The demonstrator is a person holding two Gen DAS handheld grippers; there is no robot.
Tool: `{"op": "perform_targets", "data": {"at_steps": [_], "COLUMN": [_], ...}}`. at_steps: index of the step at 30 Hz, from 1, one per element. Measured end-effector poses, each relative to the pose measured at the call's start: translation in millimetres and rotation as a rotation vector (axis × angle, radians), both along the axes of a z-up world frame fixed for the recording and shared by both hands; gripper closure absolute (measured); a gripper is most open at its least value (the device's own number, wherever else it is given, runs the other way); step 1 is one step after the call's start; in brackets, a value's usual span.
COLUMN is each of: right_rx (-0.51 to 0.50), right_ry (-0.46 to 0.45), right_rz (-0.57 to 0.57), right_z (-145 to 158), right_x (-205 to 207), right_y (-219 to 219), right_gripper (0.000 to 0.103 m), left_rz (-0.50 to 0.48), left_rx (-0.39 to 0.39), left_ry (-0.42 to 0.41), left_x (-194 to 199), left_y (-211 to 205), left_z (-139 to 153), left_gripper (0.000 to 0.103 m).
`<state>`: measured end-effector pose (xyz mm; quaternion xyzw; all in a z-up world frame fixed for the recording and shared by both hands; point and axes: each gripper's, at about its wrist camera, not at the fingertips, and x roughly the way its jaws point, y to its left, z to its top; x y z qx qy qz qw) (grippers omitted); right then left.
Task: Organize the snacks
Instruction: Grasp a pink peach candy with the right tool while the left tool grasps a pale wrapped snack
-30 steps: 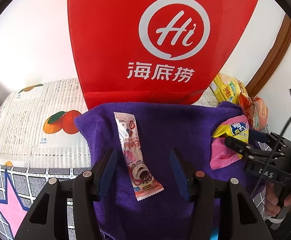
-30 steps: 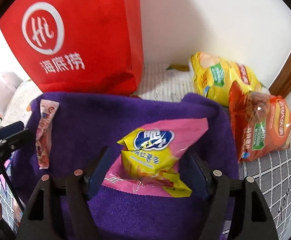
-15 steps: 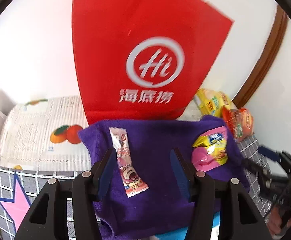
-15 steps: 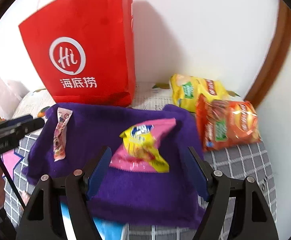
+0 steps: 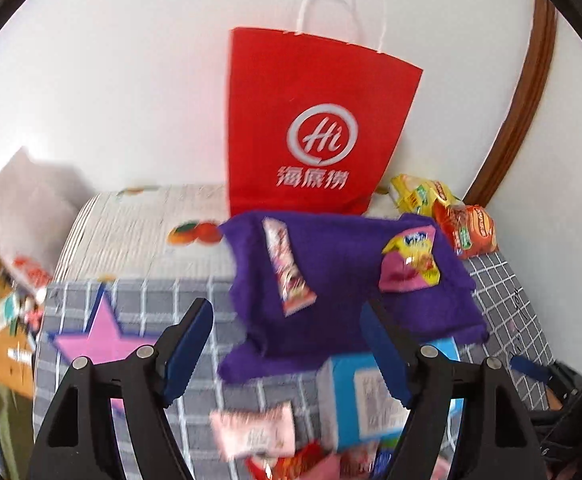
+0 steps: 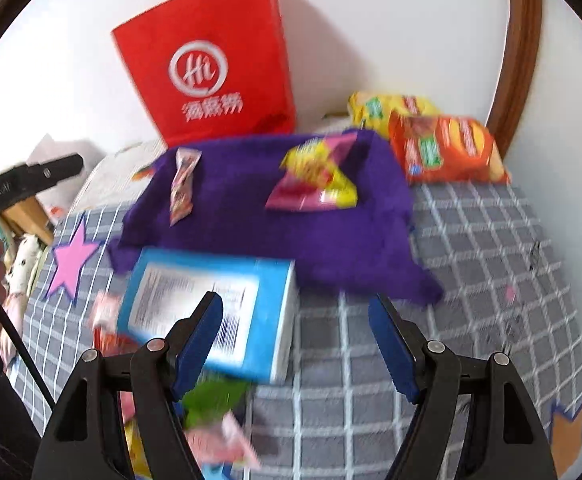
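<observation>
Right now I see my left gripper [image 5: 287, 348] with its jaws opening and nothing between them, hanging above the grey checked cover [image 5: 507, 276]. My right gripper [image 6: 295, 344] stands wide apart and empty too. On the purple cloth [image 6: 251, 208] lie the long pink snack stick [image 5: 287, 268] on its left part and the yellow-and-pink snack packet [image 6: 315, 176] on its right part, well apart. Behind the cloth stands the red paper bag [image 5: 311, 120], upright against the wall. A blue box [image 6: 211, 304] lies just beside the cloth's near edge, and orange and yellow chip bags [image 6: 443, 148] sit right of the cloth.
</observation>
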<state>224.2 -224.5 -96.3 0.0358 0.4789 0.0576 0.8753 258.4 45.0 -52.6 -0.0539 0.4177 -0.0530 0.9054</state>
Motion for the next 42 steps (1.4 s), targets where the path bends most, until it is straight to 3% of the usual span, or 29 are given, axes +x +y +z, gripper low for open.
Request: {"op": "perform_targets", "data": {"at_steps": [12,19,22,23,27,29,31,42], "right_rx": [0.053,0.034,-0.006,-0.007,0.002,0.013,0.017,0.015], "right_ry": [0.141,0.17,0.128,0.119,0.081,0.08,0.073,0.0], "right_rz": [0.181,0.208,0.224,0.226,0.236,0.233,0.222,0.145], "right_z": [-70.1,-92.4,-95.2,-95.2,-92.7,-90.4,-88.6,-71.6], "right_x": [-72.1,-74.6,-79.7,-81.1,-90.6,-92.7,-94.4,-104.8], "right_y": [36.0,52.7,60.4,60.8,58.3,53.5,48.9,13.2], "right_gripper": [0.027,0.026,0.025,0.027,0.053,0.058,0.07,0.069], "left_rz": [0.064,0.103,0.102,0.095,0.083,0.078,0.075,0.039], "left_rx": [0.032,0.005,-0.002,-0.006,-0.013,-0.015,-0.017,-0.01], "left_ry": [0.058,0.101,0.121,0.127,0.14,0.143,0.147,0.17], "left_x": [-79.7,-98.1,-101.7,-102.6,-105.6,-106.1,-106.0,-77.0], "left_y": [32.3,51.6,55.0,55.2,53.9,52.5,50.9,31.2], "left_z": [-33.8,-57.7,-68.2,-71.6,-79.6,-81.9,-83.7,-98.5], "left_gripper": [0.028,0.028,0.028,0.028,0.028,0.028,0.028,0.028]}}
